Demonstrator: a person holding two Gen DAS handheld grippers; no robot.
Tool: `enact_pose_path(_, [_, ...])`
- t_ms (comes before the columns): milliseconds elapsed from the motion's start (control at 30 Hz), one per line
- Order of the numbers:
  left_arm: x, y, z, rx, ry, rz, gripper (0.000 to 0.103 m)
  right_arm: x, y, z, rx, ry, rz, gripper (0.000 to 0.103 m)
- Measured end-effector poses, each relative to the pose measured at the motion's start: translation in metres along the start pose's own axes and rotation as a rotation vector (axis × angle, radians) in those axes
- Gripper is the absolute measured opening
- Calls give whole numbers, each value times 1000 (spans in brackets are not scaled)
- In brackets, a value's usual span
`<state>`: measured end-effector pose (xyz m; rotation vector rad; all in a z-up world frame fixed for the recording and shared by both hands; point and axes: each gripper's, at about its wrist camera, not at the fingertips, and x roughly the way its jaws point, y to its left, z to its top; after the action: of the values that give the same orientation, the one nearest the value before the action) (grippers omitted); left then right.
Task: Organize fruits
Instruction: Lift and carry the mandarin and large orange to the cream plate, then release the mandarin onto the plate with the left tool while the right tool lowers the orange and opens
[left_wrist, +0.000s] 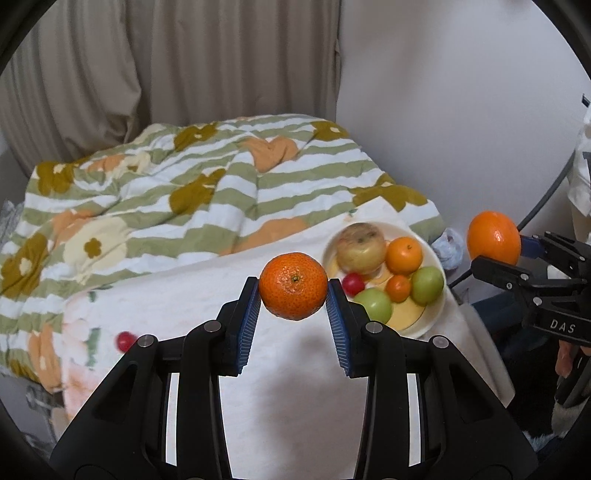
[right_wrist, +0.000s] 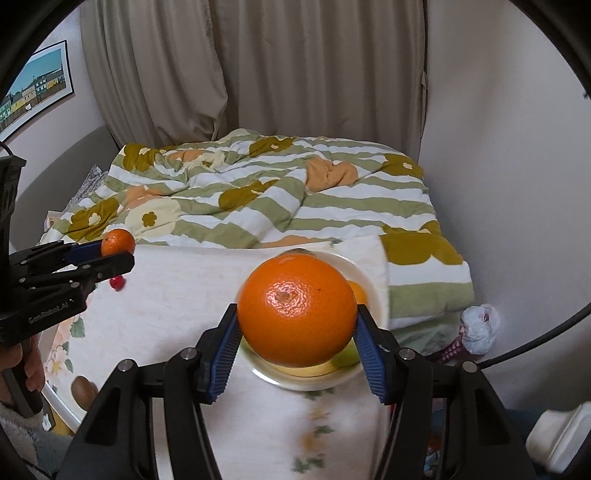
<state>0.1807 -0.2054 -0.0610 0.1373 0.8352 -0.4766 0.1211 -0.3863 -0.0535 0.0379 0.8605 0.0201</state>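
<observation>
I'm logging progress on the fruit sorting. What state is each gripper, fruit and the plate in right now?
Left gripper: shut on the mandarin, held in the air.
Right gripper: shut on the large orange, held above the plate.
Plate: on the white cloth, holding an apple, two green fruits, two small oranges and a cherry tomato.
Loose cherry tomato: lying on the cloth, left of the plate.

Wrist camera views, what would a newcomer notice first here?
Each tool grips a citrus in mid-air: the left tool a small mandarin, the right tool a big orange. Behind them, a white plate of fruit sits on the bed by the striped floral quilt.
</observation>
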Motion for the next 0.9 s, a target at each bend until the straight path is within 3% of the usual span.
enact_pose_path(333, [64, -27, 12, -13, 93, -53, 43, 24, -39, -2, 14, 39, 13, 56])
enact_pose_path(667, [135, -41, 9, 40, 201, -96, 44, 51, -47, -12, 72, 85, -4, 56])
enact_pose_path(900, [155, -32, 7, 37, 234, -85, 44, 57, -47, -15, 97, 74, -2, 56])
